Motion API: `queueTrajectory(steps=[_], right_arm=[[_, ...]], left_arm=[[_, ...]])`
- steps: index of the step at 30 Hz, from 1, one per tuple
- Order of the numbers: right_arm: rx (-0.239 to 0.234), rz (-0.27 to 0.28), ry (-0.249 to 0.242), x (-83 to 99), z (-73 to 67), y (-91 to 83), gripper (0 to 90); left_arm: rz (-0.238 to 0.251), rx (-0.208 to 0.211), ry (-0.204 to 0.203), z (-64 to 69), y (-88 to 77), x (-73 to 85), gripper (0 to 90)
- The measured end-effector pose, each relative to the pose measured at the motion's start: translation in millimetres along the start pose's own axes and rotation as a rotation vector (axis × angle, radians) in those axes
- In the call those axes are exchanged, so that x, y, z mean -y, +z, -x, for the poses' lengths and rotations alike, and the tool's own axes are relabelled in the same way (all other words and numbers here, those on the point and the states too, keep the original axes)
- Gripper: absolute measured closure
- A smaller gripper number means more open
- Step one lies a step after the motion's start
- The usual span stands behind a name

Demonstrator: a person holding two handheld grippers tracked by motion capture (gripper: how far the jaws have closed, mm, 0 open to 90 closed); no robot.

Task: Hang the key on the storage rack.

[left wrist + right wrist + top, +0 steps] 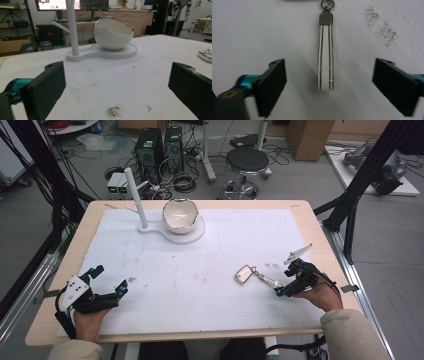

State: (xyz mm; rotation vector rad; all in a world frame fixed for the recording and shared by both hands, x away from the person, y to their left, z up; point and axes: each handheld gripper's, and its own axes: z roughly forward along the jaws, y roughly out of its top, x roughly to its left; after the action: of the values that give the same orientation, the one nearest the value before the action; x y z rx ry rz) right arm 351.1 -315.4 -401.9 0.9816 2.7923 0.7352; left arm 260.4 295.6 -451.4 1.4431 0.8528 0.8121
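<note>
The right tool (289,276) is held low over the table's right side with its jaws spread wide. In the right gripper view a white strap (325,53) with thin dark stripes is seen lying flat between the two jaws, touched by neither, with bare mat left on both sides of it. The strap's far end is joined by a textured metal clasp (326,18) and a small ring to a keychain tag (244,274), a rounded, shiny, square piece lying just left of the tool in the high view. Some dark specks are marked on the mat beyond the right jaw.

The left tool (106,283) is held near the table's front left corner, jaws likewise parted wide and nothing between them. Open mat is seen ahead of it, apart from a dark smudge and a small reddish mark close in front.

Farther off, near the back edge, a white stand (192,234) is set, with an upright post (136,197) on its left part and an eggshell-shaped bowl (180,214) with a jagged silver rim on its round part. The middle of the white mat (200,295) is left free between the tools and the stand. A strip of wooden table (307,217) edge is shown around the mat.
</note>
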Motion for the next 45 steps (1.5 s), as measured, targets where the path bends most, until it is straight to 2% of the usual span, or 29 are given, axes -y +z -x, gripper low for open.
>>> queueTrajectory(steps=[3,5,6,7,9,10,22,27,32,35,40,41,44,45], right_arm=[[-0.002,-0.013,0.011,-0.1,1.0,1.7,20.5],[-0.014,-0.035,0.007,-0.1,1.6,2.7,28.5],[-0.014,-0.035,0.007,-0.1,1.6,2.7,28.5],[-0.024,-0.043,0.002,0.2,2.7,2.8,35.3],[-0.026,-0.042,0.0,0.4,3.3,3.2,37.4],[-0.026,-0.043,0.01,1.1,3.7,4.0,41.9],[-0.033,-0.066,0.011,1.4,4.0,7.8,54.0],[-0.037,-0.081,0.0,0.9,4.6,8.5,71.6],[-0.033,-0.086,-0.01,0.5,3.9,9.2,73.5],[-0.029,-0.085,0.037,0.5,3.8,8.6,74.0],[-0.037,-0.081,0.065,-0.5,4.5,8.1,74.4],[-0.051,-0.085,0.087,-1.4,4.3,7.2,74.5],[-0.058,-0.07,0.083,-2.8,4.0,6.0,74.6],[-0.068,-0.05,0.091,-4.4,3.4,4.7,74.7]], left_arm=[[-0.001,0.0,0.0,-0.2,0.0,0.0,1.7],[-0.001,0.0,0.0,-0.3,0.0,0.0,1.7],[-0.001,0.0,0.0,-0.4,-0.1,0.0,1.7],[-0.002,0.0,0.0,-0.4,-0.1,0.0,1.7],[-0.002,0.001,-0.003,-0.3,-0.1,0.0,1.7],[-0.002,0.001,-0.003,-0.3,-0.1,0.0,1.7],[-0.004,0.002,-0.002,-0.8,-0.1,-0.1,1.7],[-0.001,0.0,-0.007,-0.8,0.2,-0.1,1.7],[0.0,0.0,-0.007,-0.8,0.2,-0.1,1.7],[0.0,0.0,-0.008,-1.0,0.2,-0.1,1.7],[0.001,0.002,-0.019,-1.8,0.1,-0.2,1.7],[-0.004,0.007,-0.028,-3.2,0.5,-0.5,1.7],[-0.006,0.013,-0.043,-4.1,1.0,-0.6,1.7],[-0.01,0.018,-0.045,-4.8,1.1,-0.9,1.7]])
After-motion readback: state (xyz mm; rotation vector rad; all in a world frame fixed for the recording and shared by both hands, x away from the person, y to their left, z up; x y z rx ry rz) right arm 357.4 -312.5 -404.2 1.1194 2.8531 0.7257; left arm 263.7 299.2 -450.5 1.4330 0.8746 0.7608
